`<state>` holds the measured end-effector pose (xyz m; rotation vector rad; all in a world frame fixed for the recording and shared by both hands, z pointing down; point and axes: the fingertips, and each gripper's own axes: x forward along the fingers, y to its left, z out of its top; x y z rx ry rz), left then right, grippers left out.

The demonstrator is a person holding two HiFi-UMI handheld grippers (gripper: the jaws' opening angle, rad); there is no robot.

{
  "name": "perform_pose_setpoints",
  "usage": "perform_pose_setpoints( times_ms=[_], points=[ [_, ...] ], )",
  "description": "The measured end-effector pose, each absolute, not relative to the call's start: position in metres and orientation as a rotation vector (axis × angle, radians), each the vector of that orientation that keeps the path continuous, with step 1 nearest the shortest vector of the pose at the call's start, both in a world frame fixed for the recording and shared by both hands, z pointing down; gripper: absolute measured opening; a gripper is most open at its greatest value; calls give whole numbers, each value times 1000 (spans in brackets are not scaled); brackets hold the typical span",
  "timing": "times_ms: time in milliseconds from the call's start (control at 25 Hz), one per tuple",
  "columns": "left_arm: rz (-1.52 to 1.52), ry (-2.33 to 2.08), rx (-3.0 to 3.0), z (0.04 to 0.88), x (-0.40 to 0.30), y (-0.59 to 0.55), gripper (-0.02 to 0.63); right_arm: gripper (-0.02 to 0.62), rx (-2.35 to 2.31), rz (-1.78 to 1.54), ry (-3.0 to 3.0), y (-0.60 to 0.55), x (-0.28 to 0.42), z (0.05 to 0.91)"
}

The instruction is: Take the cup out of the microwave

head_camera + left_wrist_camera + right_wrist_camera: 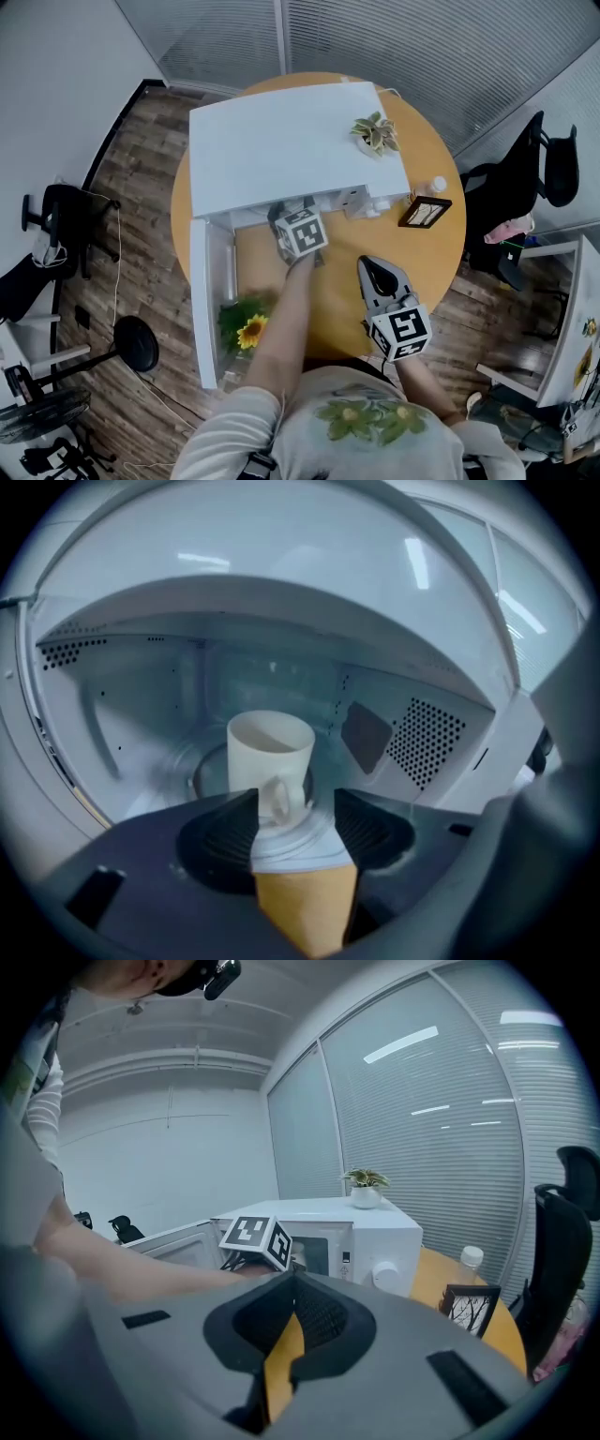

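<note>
cup [269, 752] sits upright on the glass turntable [208, 764] inside the white microwave [281, 141], pale and empty-looking, its handle turned toward the near side. here's the left gripper [294, 800], reaching in through the open front and tilted downward, jaws standing wide apart. the cup's handle lies right at the gap between the jaw tips, closer to the left one, and neither pad is pressing on it, so no grip on the cup. the microwave door [202, 291] hangs open, swung out toward the near left of the round wooden table [441, 253]. in the head view the left forearm stretches in across the table and the marker cube of that gripper sits just at the mouth of the oven.

over to the right gripper [292, 1284]: it hovers above the table near the person, well apart from the microwave, aimed toward it, jaws drawn together with only a sliver of tabletop showing between them and nothing held.

on top of the microwave, far right corner, a small potted plant [377, 133]. right of the microwave stand a dark picture frame [425, 212] and a small white-capped bottle [437, 185]. near left, just beside the open door, a sunflower [249, 330] with green leaves.
</note>
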<state>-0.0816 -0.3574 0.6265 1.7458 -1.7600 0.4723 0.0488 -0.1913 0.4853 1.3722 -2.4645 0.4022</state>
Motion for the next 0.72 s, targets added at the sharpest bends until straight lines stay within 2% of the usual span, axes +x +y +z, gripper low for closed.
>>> perform_pose_setpoints(
  times_ms=[120,320,480,720],
  points=[
    [509,-1775,1727,628,-85,-358,200,17,1372,407,-2461,-194,49,486],
    [539,-1783,1714,635,-89,-359,156,17,1376,404,-2455,-198,52,487],
    [564,-1781,1742,636,-91,-359,59,17,1373,411,-2455,-200,51,488],
    [583,-1784,1756,637,-96,-355,55,17,1349,420,-2471,-203,45,490]
  ],
)
